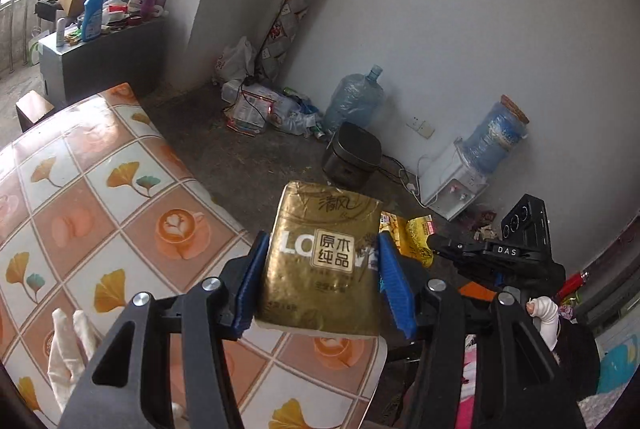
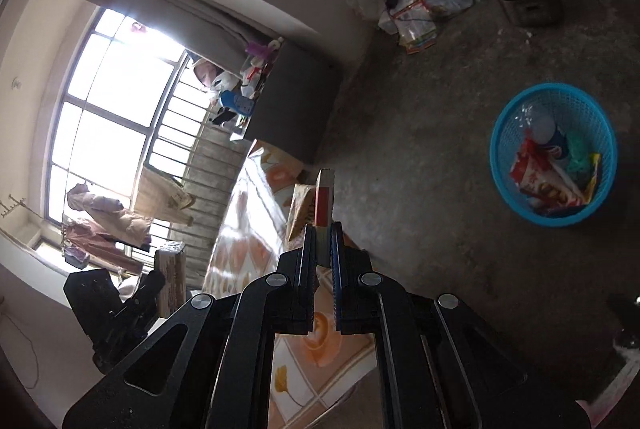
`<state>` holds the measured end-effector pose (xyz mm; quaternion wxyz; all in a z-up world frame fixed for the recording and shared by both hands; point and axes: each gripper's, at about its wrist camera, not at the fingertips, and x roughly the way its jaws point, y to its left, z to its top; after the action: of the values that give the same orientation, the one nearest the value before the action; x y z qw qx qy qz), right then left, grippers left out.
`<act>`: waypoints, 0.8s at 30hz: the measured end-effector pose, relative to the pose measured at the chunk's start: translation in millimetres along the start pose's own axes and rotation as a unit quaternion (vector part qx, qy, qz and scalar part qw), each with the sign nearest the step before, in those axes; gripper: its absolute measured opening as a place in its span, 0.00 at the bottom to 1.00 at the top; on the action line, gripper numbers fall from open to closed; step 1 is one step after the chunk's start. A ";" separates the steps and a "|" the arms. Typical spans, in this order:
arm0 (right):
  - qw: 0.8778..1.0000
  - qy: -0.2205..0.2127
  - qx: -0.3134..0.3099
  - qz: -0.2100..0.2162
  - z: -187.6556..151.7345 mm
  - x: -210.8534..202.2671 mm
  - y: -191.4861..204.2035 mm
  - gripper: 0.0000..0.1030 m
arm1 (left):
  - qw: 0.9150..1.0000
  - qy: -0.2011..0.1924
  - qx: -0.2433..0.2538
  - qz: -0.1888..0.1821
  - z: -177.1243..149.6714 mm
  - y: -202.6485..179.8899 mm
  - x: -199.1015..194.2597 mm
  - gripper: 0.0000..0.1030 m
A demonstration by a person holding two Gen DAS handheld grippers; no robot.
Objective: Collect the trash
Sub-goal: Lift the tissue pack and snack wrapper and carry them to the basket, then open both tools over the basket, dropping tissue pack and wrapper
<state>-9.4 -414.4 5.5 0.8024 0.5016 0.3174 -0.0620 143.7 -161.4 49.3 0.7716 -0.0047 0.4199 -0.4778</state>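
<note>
My left gripper (image 1: 320,249) is shut on a gold tissue pack (image 1: 320,261), held above the edge of the patterned table (image 1: 100,209). My right gripper (image 2: 322,229) is shut on a thin red and white packet (image 2: 324,199), held edge-on above the table edge (image 2: 256,213). The right gripper also shows in the left wrist view (image 1: 432,241), beside a yellow wrapper (image 1: 416,233). The left gripper with the tissue pack (image 2: 170,281) shows at the lower left of the right wrist view. A blue trash basket (image 2: 508,125) with several wrappers stands on the floor to the right.
A white cloth (image 1: 68,345) lies on the table near me. On the floor by the wall are a dark rice cooker (image 1: 352,157), a water jug (image 1: 352,101), a water dispenser (image 1: 456,185) and a pile of bags (image 1: 260,105). A dark cabinet (image 1: 104,61) stands by the window.
</note>
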 end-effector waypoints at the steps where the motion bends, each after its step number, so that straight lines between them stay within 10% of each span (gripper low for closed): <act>1: 1.000 -0.015 0.009 -0.023 2.8 -3.7 -12.1 0.05 | 1.000 0.017 0.011 -0.006 6.9 -10.0 21.2 0.52; 12: 0.973 -0.072 0.128 -0.177 39.6 15.0 -150.4 0.10 | 0.979 0.184 0.078 -0.033 26.6 -102.1 269.8 0.52; 16: 0.952 -0.072 0.165 -0.248 51.2 31.7 -207.3 0.46 | 0.974 0.216 0.064 -0.015 20.4 -110.9 344.8 0.65; 24: 0.951 -0.086 0.167 -0.248 48.9 12.9 -208.6 0.46 | 0.982 0.173 0.070 -0.024 30.7 -111.5 339.5 0.66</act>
<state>-64.5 -554.8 -147.1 0.6911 0.5266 0.3462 -0.3538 146.7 -485.7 -103.7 0.6736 0.1219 0.5128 -0.5181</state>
